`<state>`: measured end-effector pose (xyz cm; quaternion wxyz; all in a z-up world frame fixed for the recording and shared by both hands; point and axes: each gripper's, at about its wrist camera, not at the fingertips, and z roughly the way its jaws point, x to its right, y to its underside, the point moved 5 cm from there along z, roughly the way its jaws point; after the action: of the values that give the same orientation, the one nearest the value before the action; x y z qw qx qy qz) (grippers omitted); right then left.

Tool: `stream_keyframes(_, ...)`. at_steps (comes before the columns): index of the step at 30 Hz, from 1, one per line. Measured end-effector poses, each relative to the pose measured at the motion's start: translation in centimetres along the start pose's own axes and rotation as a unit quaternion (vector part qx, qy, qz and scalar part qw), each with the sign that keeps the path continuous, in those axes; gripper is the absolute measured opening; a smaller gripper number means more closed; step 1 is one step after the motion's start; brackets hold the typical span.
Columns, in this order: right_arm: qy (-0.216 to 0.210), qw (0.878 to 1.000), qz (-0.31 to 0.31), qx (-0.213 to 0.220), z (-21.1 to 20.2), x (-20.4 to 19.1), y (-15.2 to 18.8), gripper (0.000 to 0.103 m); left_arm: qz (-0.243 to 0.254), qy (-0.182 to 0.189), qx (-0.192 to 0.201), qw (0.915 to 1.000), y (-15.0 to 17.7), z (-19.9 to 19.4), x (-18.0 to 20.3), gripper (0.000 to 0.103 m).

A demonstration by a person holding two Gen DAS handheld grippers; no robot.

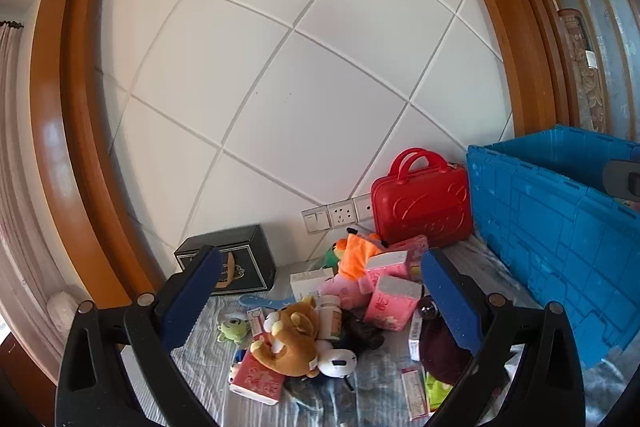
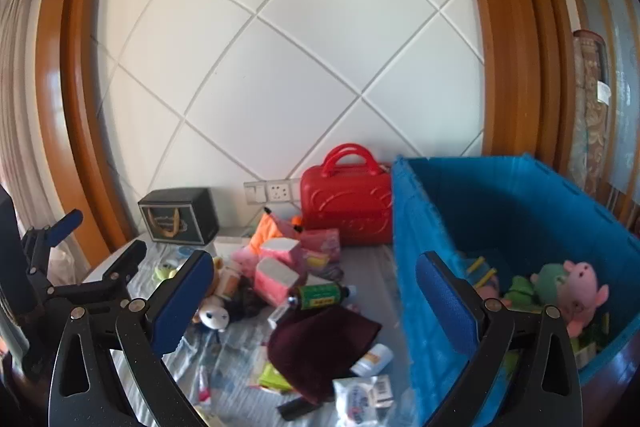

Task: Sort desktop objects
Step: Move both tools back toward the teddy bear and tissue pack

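Two grippers: both hang above the cluttered table with nothing between their blue pads.
Left gripper (image 1: 320, 307): jaws spread wide and empty, aimed at the middle of the pile.
Right gripper (image 2: 316, 307): jaws also spread wide and empty, straddling the blue crate's near wall.
Pile: brown plush bear (image 1: 294, 341), pink tissue packs (image 1: 390, 301), orange plush (image 1: 356, 251), dark red cloth (image 2: 320, 343) and green-labelled bottle (image 2: 320, 297) lie heaped on the striped cover.
Blue crate (image 2: 412, 267): stands at the right end of the table, open-topped; a pink-and-green plush (image 2: 568, 287) already lies inside.
Key relation: the bear lies directly ahead of and below the left fingers, its body running roughly left to right across the gap; the crate is well off to that gripper's right.
Nearer arm: the left looks nearer the bear, the right nearer the cloth, the bottle and the crate.
Backdrop: red case (image 1: 422, 205) and black box (image 1: 234, 259) stand against the wall.
Writing: print on the bottle's label and on the packets is too small to read; no brand can be made out.
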<state>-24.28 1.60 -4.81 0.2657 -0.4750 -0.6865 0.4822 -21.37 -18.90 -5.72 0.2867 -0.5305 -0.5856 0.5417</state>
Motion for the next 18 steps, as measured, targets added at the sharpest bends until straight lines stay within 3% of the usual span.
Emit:
stream_keyframes(11, -0.001, 1.0, -0.014, -0.024, 3.5, -4.8, 2.2, 0.102, 0.013, -0.027, -0.026, 0.9992, 6.8, 3.2, -7.1, 0.101)
stream_keyframes(18, -0.044, 0.997, -0.025, -0.056, 7.8, -6.2, 4.5, 0.103, 0.009, -0.035, -0.055, 0.9978, 11.1, 4.5, -10.7, 0.101)
